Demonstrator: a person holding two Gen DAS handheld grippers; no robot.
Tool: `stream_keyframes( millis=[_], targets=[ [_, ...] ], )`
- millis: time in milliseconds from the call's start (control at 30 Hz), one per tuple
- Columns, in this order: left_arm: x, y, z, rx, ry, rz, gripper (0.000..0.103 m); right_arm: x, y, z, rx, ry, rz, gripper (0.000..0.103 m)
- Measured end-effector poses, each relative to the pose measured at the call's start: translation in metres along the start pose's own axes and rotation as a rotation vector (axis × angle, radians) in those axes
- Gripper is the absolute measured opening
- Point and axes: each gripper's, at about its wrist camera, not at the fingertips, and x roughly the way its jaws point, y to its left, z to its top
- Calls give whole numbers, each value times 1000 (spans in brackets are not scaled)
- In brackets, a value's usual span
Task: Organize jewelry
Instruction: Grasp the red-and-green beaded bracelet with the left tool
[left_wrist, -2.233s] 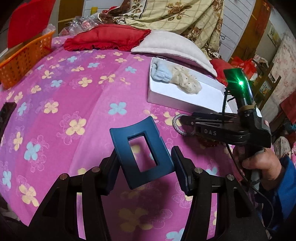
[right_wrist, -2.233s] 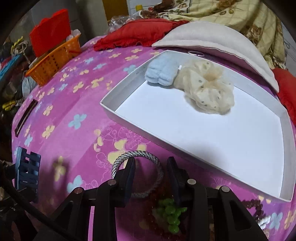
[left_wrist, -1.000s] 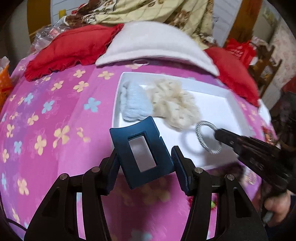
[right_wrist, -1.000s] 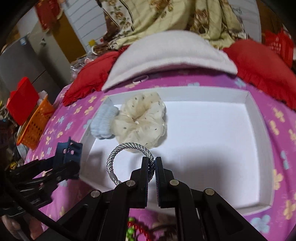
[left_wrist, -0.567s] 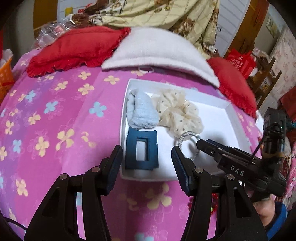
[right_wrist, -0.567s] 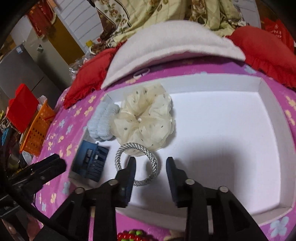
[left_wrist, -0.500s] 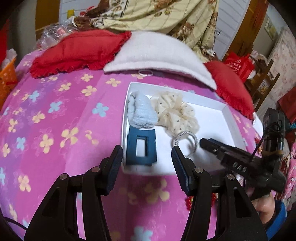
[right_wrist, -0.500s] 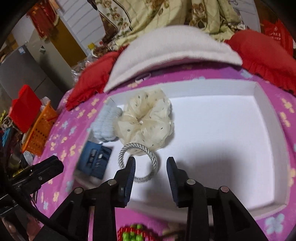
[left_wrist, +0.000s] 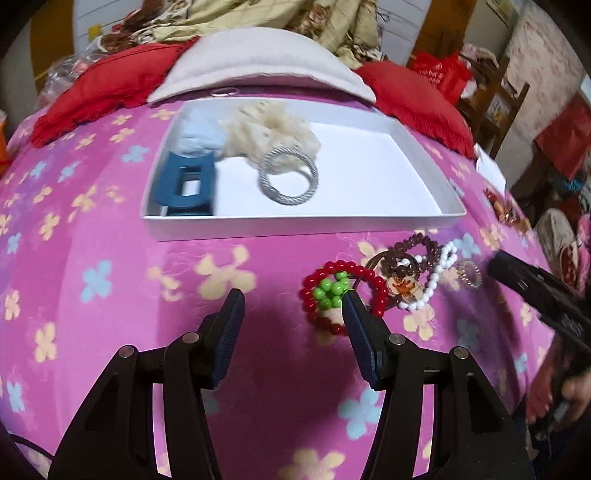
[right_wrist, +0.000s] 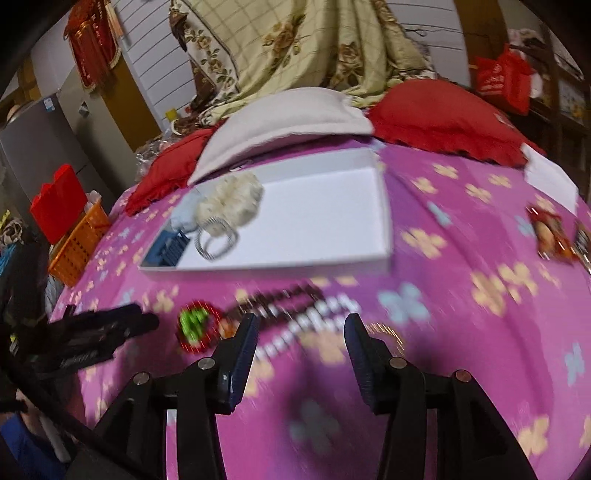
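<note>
Hovering over pink flowered bedspread (left_wrist: 110, 258), both grippers empty.
Left gripper (left_wrist: 293, 314) parted; right gripper (right_wrist: 301, 341) opening above blurred bead bracelets (right_wrist: 295, 299).

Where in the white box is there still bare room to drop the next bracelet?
The white box is bare across its right half, from the grey braided ring to the right wall. Its left end is crowded: blue hair clip, pale blue scrunchie, cream scrunchie.
</note>
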Motion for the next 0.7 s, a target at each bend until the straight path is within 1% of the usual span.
stream_keyframes(
  millis=[67, 167, 233, 267, 300, 333, 367, 467, 567, 700],
  targets=[
    [12, -6, 3, 5, 11, 5, 54, -6, -8, -11, 26, -4, 5, 46],
    [28, -12, 5, -2, 42, -33, 54, -13, -15, -20, 58, -13, 20, 47],
    [37, -19, 5, 6, 71, -37, 54, -16, -18, -25, 73, -15, 29, 47],
    [39, -23, 5, 18, 78, -28, 46, -16, -19, -26, 81, -16, 34, 47],
    [37, -26, 4, 28, 74, -16, 15, -16, -19, -28, 86, -15, 38, 47],
    [36, -30, 3, 33, 97, -28, 14, -16, -19, -29, 89, -13, 41, 47],
    [32, -32, 2, 27, 102, -40, 8, -15, -19, -31, 94, -8, 47, 47],
    [8, -33, -4, 23, 61, -55, 8, -14, -17, -37, 98, -1, 54, 47],
    [-24, -24, -14, -2, 12, -76, 8, -14, -14, -46, 96, 10, 56, 47],
    [-62, -5, -29, -35, -47, -55, 8, -15, -12, -55, 100, 18, 53, 47]
  ],
)
